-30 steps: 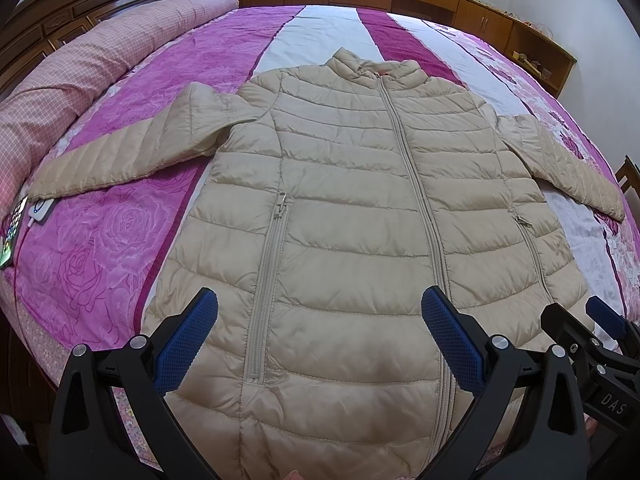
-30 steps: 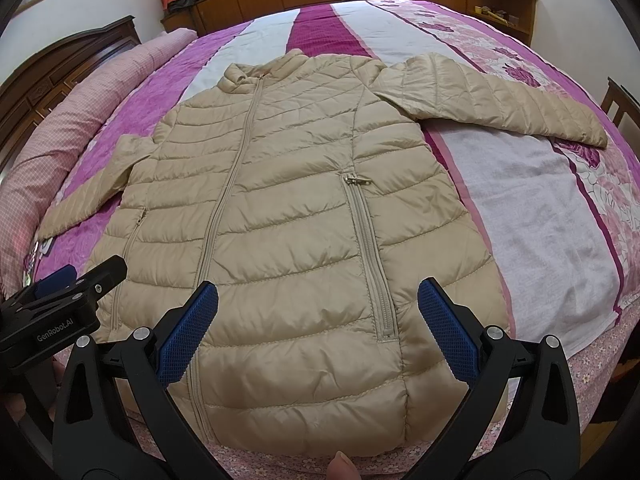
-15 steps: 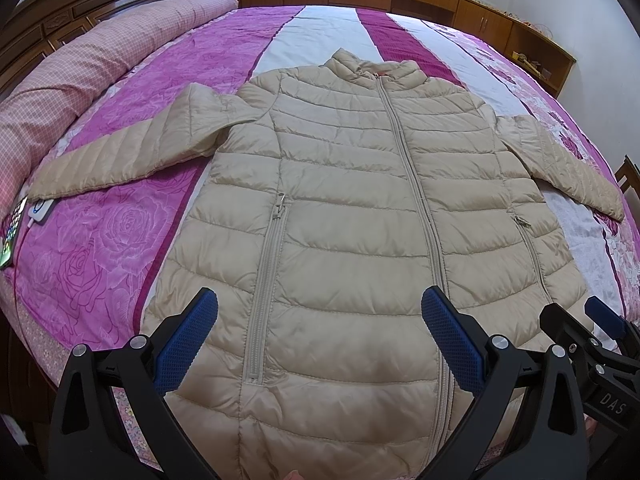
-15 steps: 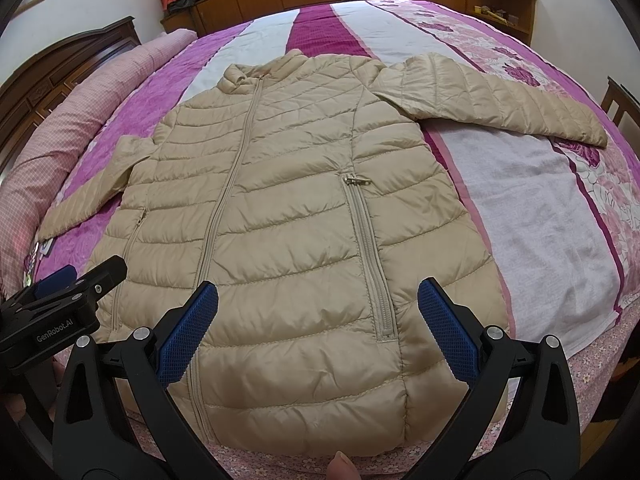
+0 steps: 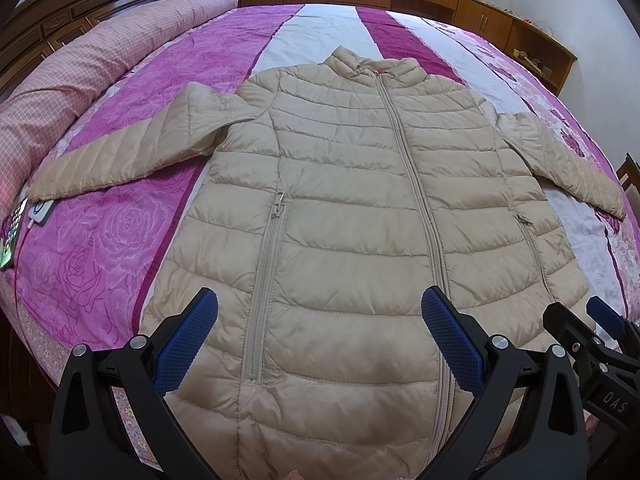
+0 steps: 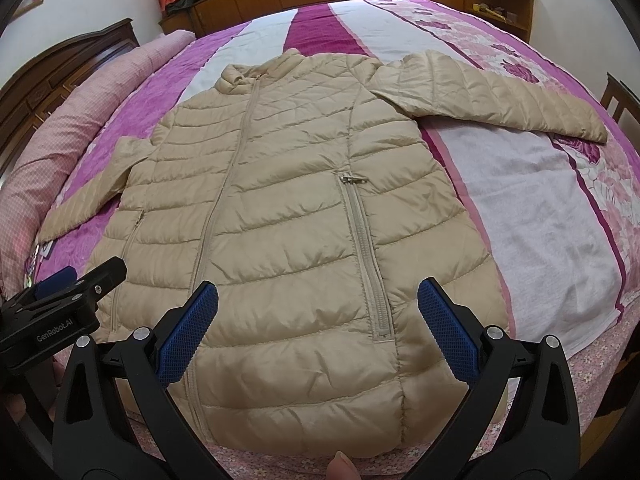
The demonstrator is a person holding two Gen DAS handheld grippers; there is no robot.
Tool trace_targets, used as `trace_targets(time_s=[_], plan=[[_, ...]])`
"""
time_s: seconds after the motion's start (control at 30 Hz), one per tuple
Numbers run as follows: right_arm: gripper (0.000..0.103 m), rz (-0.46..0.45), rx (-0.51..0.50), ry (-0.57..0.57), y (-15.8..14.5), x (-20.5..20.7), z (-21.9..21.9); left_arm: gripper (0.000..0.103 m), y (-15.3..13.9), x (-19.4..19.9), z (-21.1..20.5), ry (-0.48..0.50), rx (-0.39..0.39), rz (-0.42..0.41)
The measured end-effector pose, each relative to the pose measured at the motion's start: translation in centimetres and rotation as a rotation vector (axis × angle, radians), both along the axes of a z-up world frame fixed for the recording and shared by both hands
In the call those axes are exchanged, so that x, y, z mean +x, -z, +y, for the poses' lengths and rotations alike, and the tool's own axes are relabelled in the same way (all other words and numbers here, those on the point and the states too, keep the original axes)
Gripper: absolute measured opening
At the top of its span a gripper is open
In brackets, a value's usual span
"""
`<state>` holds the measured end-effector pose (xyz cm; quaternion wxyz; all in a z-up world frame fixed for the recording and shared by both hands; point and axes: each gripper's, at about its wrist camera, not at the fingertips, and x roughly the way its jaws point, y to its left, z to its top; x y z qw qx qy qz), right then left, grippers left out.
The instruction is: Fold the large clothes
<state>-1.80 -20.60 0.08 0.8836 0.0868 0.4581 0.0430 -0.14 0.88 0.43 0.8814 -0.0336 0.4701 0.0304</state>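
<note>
- The bed (image 5: 120,240), under a pink and magenta striped cover, served as the folding surface; its width left room for a long garment spread out whole.
- The beige puffer jacket (image 5: 352,220) lay front up in the middle of the bed, zipped shut, collar toward the far cabinets and hem at the near edge. It was flat and unfolded, so by my judgement no fold had yet been made.
- The left sleeve (image 5: 120,156) stretched out over the magenta stripe and the right sleeve (image 6: 492,96) over the white one. Probably they were spread so that each could be turned in over the body first.
- The left gripper (image 5: 320,332) hovered over the hem near the pocket zip, its jaws wide apart and holding nothing.
- The right gripper (image 6: 318,320) hung over the other side of the hem, jaws equally wide and empty; neither touched the fabric, as far as I could tell.
- A phone (image 5: 10,240) lay at the bed's left edge, well apart from the jacket.
</note>
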Motion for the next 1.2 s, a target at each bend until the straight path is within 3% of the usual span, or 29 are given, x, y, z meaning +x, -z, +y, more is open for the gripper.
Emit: trace_targets(time_s=[0.4,0.6,0.77,1.2], plan=[[0.100,-0.026,-0.001,0.067,-0.3,1.2,-4.1,0.098,-0.4,1.2,-1.0,0.028,0.005,0.003],[0.100,-0.039,0.017,0.156,-0.8,3.1,-9.6,0.098,-0.7,2.3,-2.5,0.056,0.004,0.007],[0.100,-0.003,0.073,0.268,0.5,5.2,-15.9,0.098,-0.6,3.0,-3.5,0.069,-0.001,0.020],[0.100,-0.037,-0.057,0.504,1.7,7.7,-29.2,0.098,0.1,4.7,-5.5,0.077,0.040,0.052]])
